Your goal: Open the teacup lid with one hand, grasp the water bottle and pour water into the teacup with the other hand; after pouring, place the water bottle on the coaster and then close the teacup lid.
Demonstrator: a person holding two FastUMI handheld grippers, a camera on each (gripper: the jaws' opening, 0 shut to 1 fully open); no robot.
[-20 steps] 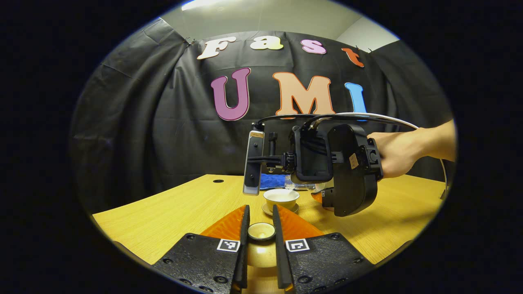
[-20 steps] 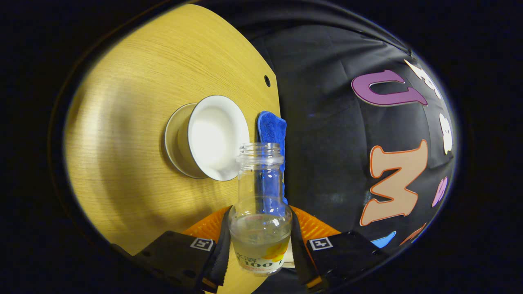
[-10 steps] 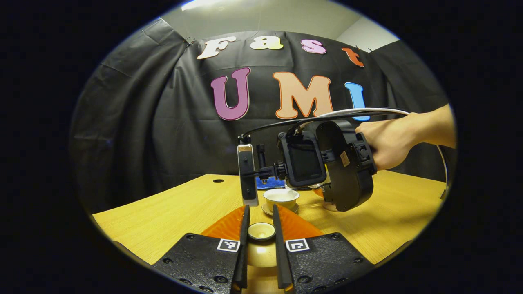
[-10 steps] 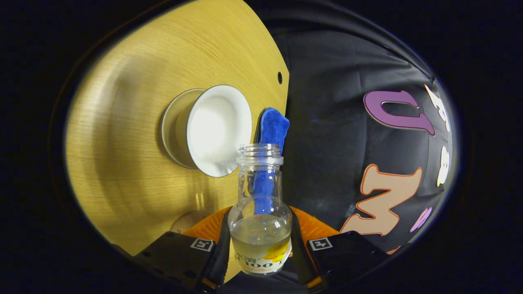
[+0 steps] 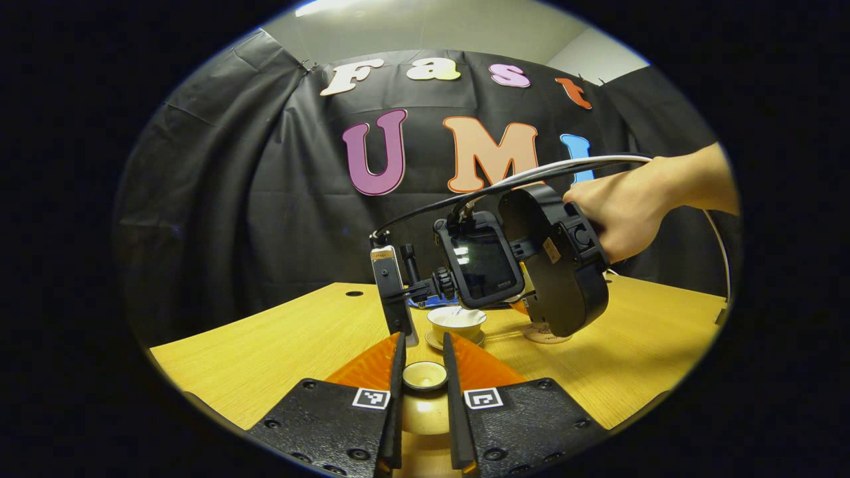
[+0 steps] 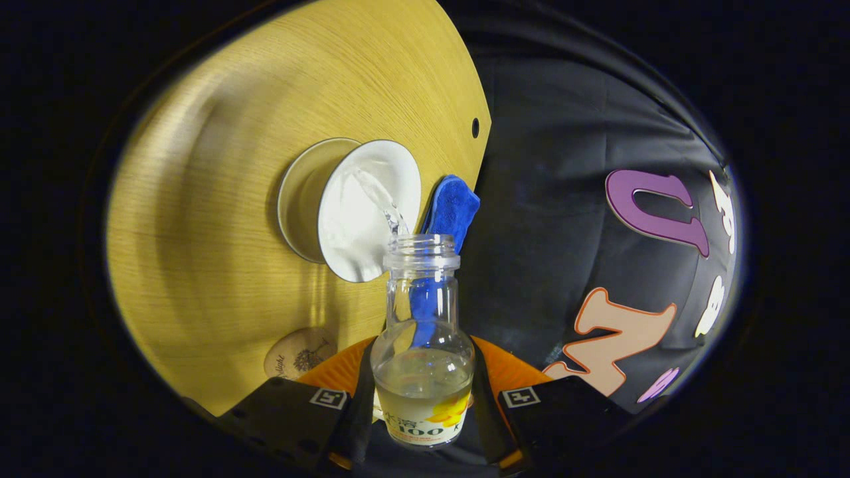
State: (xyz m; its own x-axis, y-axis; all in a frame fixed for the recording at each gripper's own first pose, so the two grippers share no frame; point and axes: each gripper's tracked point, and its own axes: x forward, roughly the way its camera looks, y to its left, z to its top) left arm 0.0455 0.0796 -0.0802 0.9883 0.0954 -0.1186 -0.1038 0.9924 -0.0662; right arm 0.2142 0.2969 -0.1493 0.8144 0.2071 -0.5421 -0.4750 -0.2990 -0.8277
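My left gripper (image 5: 422,346) is shut on the tan teacup lid (image 5: 425,380) and holds it low over the table, in front of the teacup. The white teacup (image 5: 457,318) stands uncovered on its saucer (image 5: 435,341). In the right gripper view, my right gripper (image 6: 423,350) is shut on the clear water bottle (image 6: 423,378). The bottle is tipped, its mouth at the rim of the teacup (image 6: 362,219). A thin stream of water (image 6: 378,199) runs into the cup. The round coaster (image 6: 299,352) lies bare beside the cup.
A blue cloth (image 6: 451,206) lies behind the teacup by the black wall. A hand (image 5: 624,212) holds the right gripper's black housing (image 5: 558,279) above the cup, and a white cable arcs over it. The coaster (image 5: 548,335) lies right of the cup on the wooden table (image 5: 279,345).
The right gripper has risen and tipped the bottle further; water now streams into the teacup. The coaster has come into view. The left gripper and lid have stayed still.
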